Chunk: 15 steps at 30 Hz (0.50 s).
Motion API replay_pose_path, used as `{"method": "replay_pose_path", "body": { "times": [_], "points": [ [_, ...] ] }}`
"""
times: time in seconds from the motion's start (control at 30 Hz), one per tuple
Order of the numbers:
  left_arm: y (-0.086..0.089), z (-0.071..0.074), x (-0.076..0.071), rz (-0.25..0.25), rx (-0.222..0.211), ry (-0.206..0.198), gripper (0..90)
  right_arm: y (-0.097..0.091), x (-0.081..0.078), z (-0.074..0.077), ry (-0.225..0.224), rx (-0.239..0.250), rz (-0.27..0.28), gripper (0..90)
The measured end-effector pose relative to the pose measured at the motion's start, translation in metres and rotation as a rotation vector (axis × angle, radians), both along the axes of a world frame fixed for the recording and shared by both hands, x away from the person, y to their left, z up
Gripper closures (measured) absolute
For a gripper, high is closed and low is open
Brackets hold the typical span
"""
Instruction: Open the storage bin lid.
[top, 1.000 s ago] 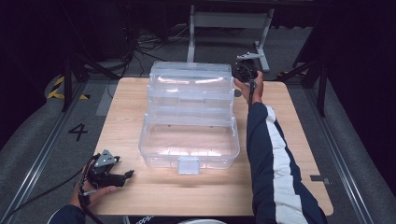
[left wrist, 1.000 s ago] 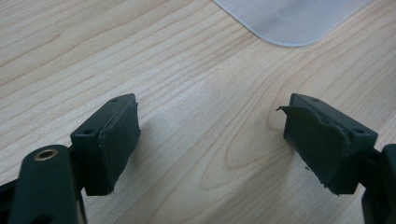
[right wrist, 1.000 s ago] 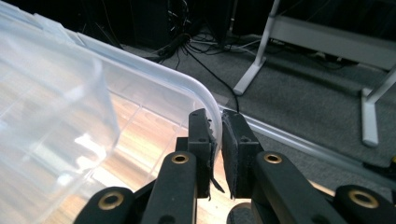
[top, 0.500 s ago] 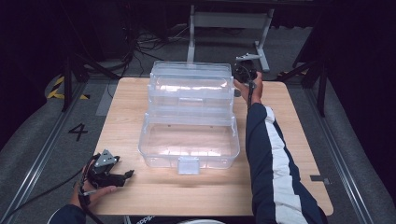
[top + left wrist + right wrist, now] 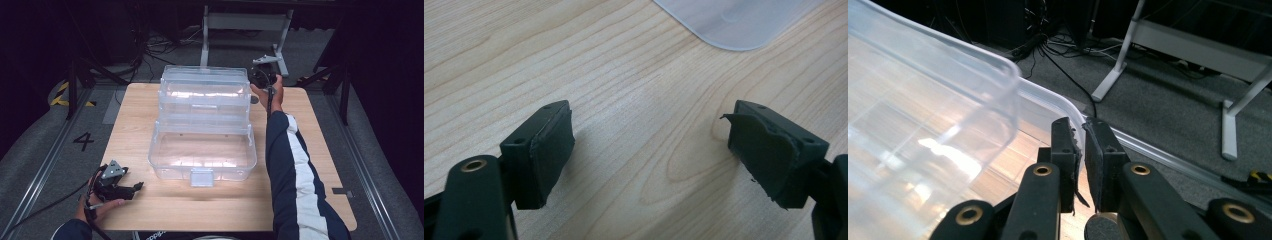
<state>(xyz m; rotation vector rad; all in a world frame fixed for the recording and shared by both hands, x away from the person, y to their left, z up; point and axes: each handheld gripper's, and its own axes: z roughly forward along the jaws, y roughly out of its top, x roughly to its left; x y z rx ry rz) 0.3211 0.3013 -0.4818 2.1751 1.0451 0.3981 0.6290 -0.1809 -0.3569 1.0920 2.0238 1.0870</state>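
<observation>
Clear plastic storage box [image 5: 202, 122] sat mid-frame in the high view on the wooden table [image 5: 310, 150], its lid [image 5: 205, 82] swung up and back toward the top of the frame, its front latch [image 5: 201, 176] facing the bottom edge.

Right gripper [image 5: 262, 76], upper right of centre in the high view, jaws pinched together on the thin rim of the lid [image 5: 1075, 112] at its far corner; the right gripper view showed the rim edge running in between the pads [image 5: 1066, 145].

Left gripper [image 5: 117, 182], lower left, rested on the table well apart from the box, jaws standing apart with only bare wood between them [image 5: 649, 165].

Judgement: the box looked empty, so light. The walls were thin, smooth and slippery, likely to flex and to skid on the wood. The rim or latch tab seemed the best purchase; a corner pinch might twist the lid on its hinge.
</observation>
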Motion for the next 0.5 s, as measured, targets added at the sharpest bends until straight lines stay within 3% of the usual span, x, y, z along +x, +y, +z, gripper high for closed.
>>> {"method": "replay_pose_path", "body": {
  "times": [0.23, 0.4, 0.5],
  "points": [
    [0.0, 0.001, 0.001, -0.008, 0.009, 0.001, 18.8, 0.0, -0.018, 0.01, -0.024, -0.039, 0.049, 82.7],
    [0.0, 0.0, 0.001, -0.006, 0.007, -0.002, 18.8, -0.005, -0.031, 0.016, -0.049, -0.043, 0.058, 82.9],
    [0.001, 0.0, 0.001, -0.008, 0.01, -0.002, 18.8, -0.006, -0.04, 0.018, -0.06, -0.069, 0.068, 82.9]
  ]
}}
